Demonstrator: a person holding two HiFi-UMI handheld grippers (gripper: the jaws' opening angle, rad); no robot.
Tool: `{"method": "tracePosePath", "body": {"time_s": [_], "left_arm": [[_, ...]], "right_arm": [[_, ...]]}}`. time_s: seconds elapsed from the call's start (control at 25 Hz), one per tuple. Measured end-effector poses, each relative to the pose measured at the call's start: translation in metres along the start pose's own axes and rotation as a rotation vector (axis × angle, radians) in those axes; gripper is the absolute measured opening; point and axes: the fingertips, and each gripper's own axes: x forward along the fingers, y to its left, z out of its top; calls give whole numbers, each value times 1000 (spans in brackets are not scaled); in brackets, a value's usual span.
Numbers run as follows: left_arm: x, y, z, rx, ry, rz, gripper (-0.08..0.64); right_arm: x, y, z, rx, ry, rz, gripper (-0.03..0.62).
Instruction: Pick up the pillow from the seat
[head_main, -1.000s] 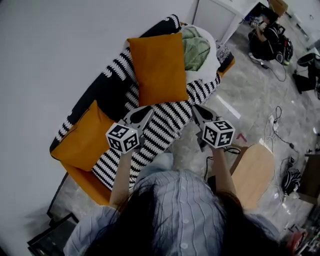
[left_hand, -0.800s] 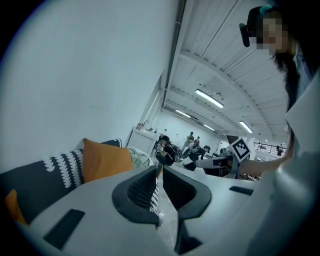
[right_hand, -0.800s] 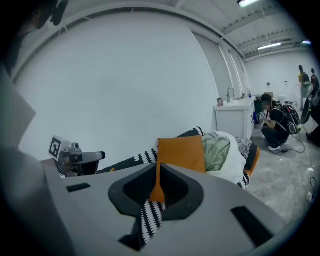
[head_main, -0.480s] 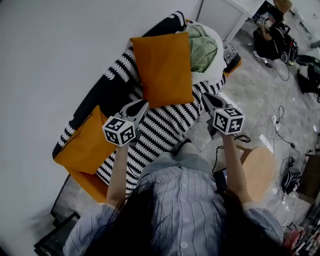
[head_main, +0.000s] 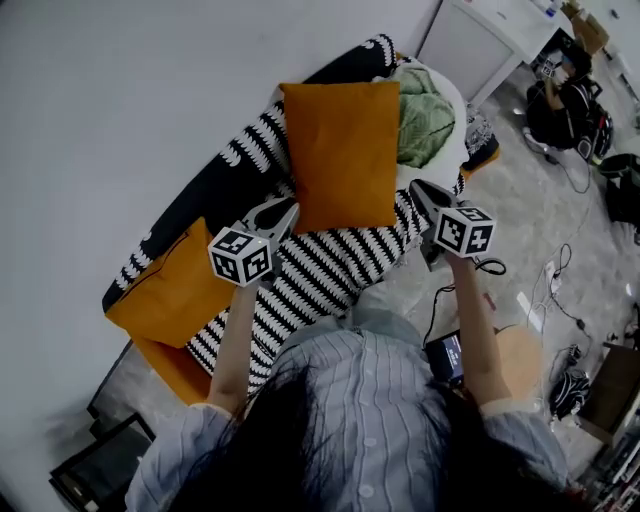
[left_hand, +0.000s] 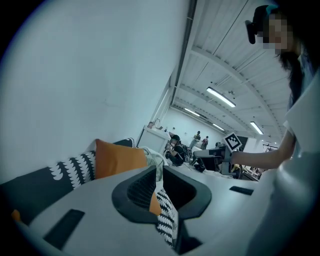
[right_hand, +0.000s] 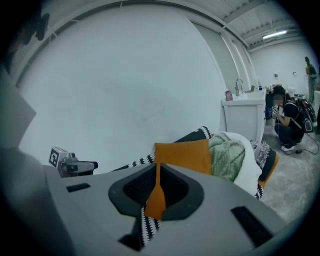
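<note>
sofa (head_main: 330, 265) in black-and-white stripes is carrying two orange cushions and one bundle. the pillow (head_main: 342, 150) is leaning against the backrest at mid-seat. a second orange pillow (head_main: 170, 290) is lying at the end nearer the left gripper (head_main: 290, 207). one green quilt (head_main: 425, 125) is bunching just beside the pillow, on the far side. both grippers are hovering over the seat front, the left gripper and the right gripper (head_main: 417, 188) each pressing its jaws together on nothing, tips pointing toward the pillow's lower corners without touching it. one white cabinet (head_main: 470, 45) is standing past the sofa, and one person (head_main: 570, 95) is crouching on the floor.
</note>
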Motion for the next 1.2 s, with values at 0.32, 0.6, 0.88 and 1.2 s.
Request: {"method": "tracePosePath", "body": {"time_s": [0.32, 0.6, 0.88, 1.2], "left_arm": [[48, 39, 20, -6, 21, 42, 35], [92, 80, 28, -31, 48, 68, 37], [132, 131, 15, -47, 127, 105, 71], [179, 176, -10, -50, 230, 114, 101]], "right_arm": [[61, -43, 37, 13, 12, 69, 35], [117, -102, 48, 0, 69, 61, 35], [183, -157, 43, -2, 135, 78, 35], [246, -212, 36, 62, 168, 104, 51]]}}
